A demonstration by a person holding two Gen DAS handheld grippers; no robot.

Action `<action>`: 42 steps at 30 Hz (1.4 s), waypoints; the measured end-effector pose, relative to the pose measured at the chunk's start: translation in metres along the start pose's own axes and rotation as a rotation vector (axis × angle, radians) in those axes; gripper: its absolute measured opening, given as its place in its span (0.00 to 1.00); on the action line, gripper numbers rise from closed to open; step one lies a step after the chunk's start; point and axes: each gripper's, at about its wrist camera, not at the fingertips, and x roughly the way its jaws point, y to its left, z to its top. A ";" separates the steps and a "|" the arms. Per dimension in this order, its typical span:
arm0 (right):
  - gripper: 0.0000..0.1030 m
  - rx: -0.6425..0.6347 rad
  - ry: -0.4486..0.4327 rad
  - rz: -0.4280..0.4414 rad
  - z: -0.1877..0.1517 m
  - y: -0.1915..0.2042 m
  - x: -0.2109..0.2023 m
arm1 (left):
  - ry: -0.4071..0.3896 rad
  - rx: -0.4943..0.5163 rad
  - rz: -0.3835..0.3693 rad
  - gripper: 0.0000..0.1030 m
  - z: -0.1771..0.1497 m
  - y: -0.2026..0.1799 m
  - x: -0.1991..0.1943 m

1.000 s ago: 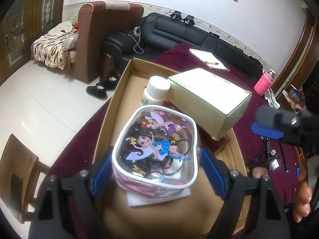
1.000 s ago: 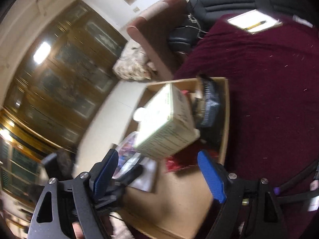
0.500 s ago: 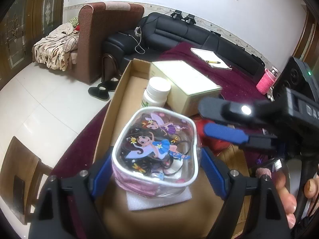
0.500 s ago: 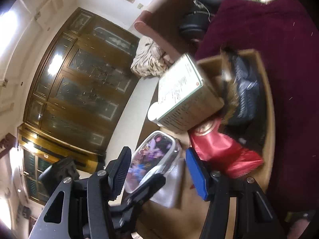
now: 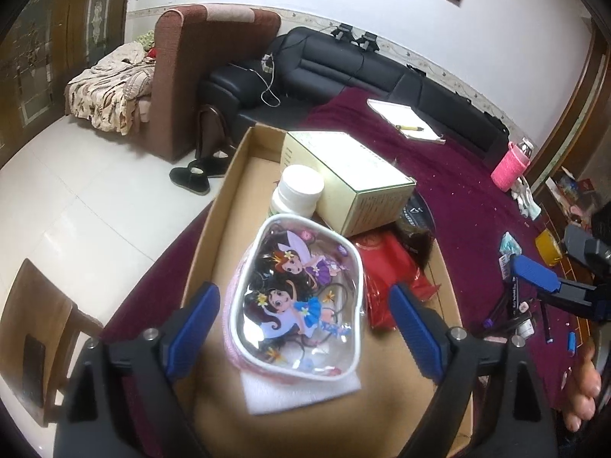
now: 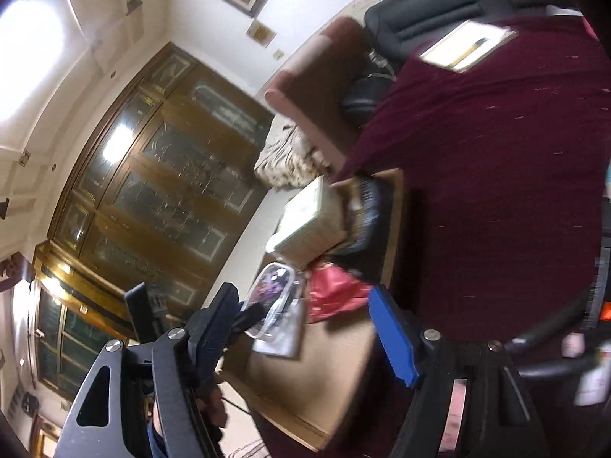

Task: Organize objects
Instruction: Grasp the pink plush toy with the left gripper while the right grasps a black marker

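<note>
Inside the cardboard box (image 5: 236, 206), a cartoon pouch (image 5: 296, 301) is straddled by the left tool (image 5: 305, 328), spread, untouched; right tool (image 6: 301, 328) is held agape, empty.

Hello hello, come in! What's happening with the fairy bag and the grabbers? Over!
Left gripper jaws open, straddling the fairy pouch, not squeezing. Right gripper open, empty. Pouch sits in the cardboard box; red packet crowds it.

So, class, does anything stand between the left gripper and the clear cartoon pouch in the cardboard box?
Nothing visible does. The clear cartoon-printed plastic pouch sits between the fingers of the open left gripper, with bare gaps either side. The red foil packet lies beside the pouch, beyond the fingertip, not in the gap.
</note>
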 end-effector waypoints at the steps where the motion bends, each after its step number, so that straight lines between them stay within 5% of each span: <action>1: 0.75 0.006 -0.015 -0.002 0.000 -0.006 -0.008 | -0.002 -0.003 -0.005 0.89 -0.001 0.000 -0.002; 15: 0.76 0.092 -0.250 -0.177 0.004 -0.098 -0.121 | -0.049 0.157 -0.014 0.90 -0.002 -0.083 -0.017; 21: 0.76 0.111 -0.312 -0.212 0.008 -0.106 -0.146 | 0.008 0.327 -0.120 0.90 -0.024 -0.150 -0.005; 25: 0.76 0.134 -0.325 -0.206 0.008 -0.108 -0.149 | 0.127 0.435 -0.234 0.89 -0.063 -0.195 0.013; 30: 0.76 0.139 -0.369 -0.292 0.011 -0.114 -0.173 | 0.147 0.476 -0.124 0.89 -0.092 -0.217 0.035; 33: 0.76 0.146 -0.392 -0.462 0.012 -0.115 -0.194 | 0.167 0.455 -0.105 0.89 -0.097 -0.217 0.049; 37: 0.77 0.143 -0.403 -0.668 0.009 -0.115 -0.221 | 0.143 0.439 -0.084 0.71 -0.099 -0.219 0.060; 40: 0.78 0.147 -0.374 -0.750 0.008 -0.127 -0.231 | 0.130 0.448 -0.099 0.36 -0.095 -0.224 0.066; 42: 0.78 0.156 -0.331 -0.793 0.008 -0.137 -0.232 | 0.152 0.439 -0.113 0.36 -0.095 -0.227 0.073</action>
